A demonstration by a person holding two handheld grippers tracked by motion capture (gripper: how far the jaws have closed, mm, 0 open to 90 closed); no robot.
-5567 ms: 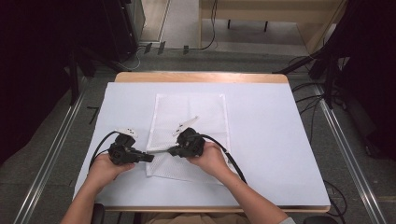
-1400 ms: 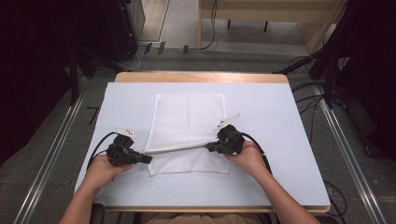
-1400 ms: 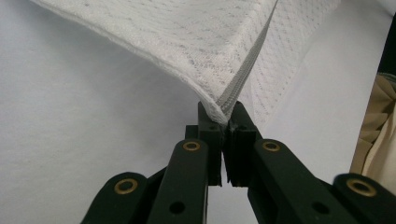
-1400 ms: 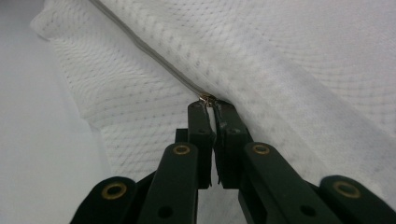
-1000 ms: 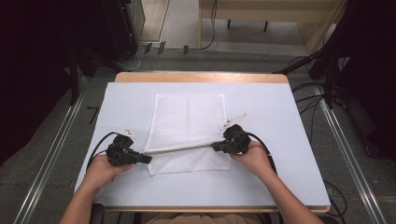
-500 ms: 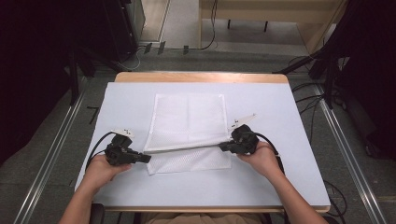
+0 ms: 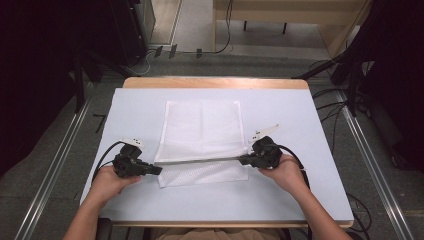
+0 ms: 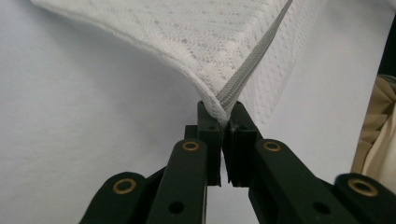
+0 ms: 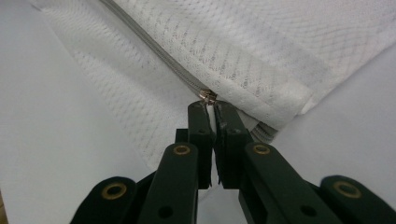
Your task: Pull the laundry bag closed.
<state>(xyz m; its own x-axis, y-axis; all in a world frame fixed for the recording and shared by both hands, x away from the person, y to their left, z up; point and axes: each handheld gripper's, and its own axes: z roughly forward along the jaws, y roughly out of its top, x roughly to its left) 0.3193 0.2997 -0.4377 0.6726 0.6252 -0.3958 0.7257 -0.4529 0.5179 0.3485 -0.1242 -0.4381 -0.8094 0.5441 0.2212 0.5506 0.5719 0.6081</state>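
place: lab | signs: floor cables (image 7: 220, 47), metal rails (image 7: 52, 170), covered table (image 7: 135, 102)

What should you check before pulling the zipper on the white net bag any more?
1. Left gripper shut on the bag corner at the zipper end: ok.
2. Right gripper shut on the zipper pull: ok.
3. Zipper stretched straight between the two grippers: ok.
4. Pull reaches the bag's right end: looks close, cannot tell if fully there.
5. Rest of the bag lies flat on the table: ok.
6. Mesh caught in the slider: cannot tell.
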